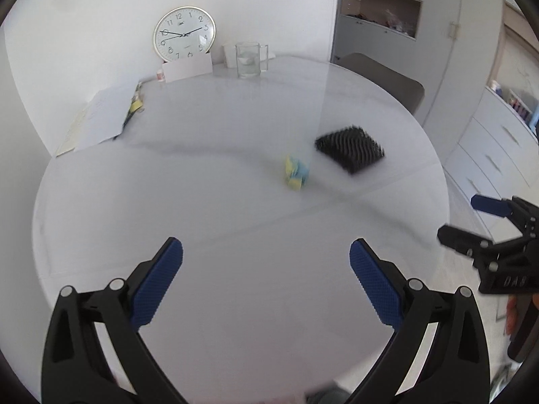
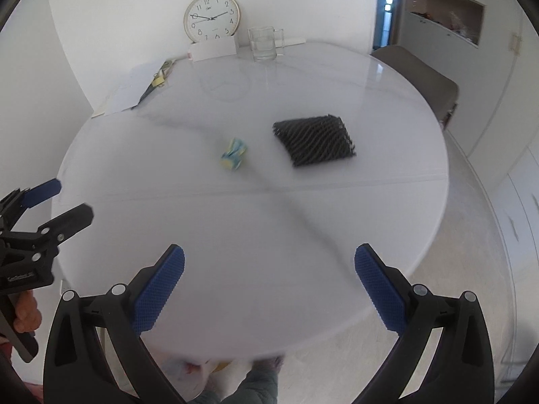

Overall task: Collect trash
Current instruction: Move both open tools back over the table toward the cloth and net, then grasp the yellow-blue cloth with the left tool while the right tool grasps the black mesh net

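A crumpled yellow-and-blue wrapper (image 1: 297, 175) lies near the middle of the round white table (image 1: 202, 202); it also shows in the right wrist view (image 2: 233, 153). A black mesh foam piece (image 1: 350, 148) lies just right of it, also in the right wrist view (image 2: 315, 140). My left gripper (image 1: 266, 262) is open and empty above the table's near part. My right gripper (image 2: 269, 266) is open and empty above the near edge. Each gripper shows at the side of the other's view, the right one (image 1: 471, 222) and the left one (image 2: 64, 202).
A wall clock (image 2: 212, 17), a white card (image 2: 213, 50) and a glass mug (image 2: 264, 43) stand at the table's far edge. Papers (image 2: 134, 91) lie at the far left. A brown chair (image 2: 421, 77) stands at the right. White drawers (image 1: 498, 155) are beyond the table.
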The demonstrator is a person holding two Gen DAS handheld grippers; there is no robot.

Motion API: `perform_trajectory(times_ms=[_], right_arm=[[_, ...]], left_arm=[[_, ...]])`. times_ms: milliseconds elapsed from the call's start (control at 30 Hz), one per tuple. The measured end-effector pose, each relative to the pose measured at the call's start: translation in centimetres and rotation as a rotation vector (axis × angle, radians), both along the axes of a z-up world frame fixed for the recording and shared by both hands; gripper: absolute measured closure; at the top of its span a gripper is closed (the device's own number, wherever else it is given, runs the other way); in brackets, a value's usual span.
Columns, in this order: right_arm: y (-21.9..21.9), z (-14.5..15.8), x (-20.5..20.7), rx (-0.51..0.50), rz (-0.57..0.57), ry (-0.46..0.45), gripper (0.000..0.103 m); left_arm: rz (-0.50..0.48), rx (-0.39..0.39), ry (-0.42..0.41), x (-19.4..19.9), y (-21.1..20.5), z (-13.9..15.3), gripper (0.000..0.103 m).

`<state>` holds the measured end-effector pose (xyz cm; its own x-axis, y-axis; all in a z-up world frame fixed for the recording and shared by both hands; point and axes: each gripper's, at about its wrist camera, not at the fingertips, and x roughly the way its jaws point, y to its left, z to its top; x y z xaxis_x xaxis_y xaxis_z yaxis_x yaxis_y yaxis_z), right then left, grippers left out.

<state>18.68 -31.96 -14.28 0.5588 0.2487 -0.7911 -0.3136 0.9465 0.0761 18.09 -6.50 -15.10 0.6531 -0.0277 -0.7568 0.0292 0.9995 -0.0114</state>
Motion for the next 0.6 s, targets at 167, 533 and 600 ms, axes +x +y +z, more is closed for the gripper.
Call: perform_trajectory(times_ms=[167,533,600], right_arm=[[-1.1,-2.1,8.4,-0.037,0.042,0.019,0.003],[-3.7,-7.6,21.2,-0.001,0.045,0.078,0.003],[-3.8,-8.4,22.4,0.005,0.048,0.094,0.003]], left_arm=[[0.058,-0.032,0.050,8.4,-2.4,-3.0,0.008],[0.105,-0.022,0.199,19.1,-4.4,-11.5,0.023],[0.111,-0.026,0.222,20.2,-4.5,-12.4,0.031]])
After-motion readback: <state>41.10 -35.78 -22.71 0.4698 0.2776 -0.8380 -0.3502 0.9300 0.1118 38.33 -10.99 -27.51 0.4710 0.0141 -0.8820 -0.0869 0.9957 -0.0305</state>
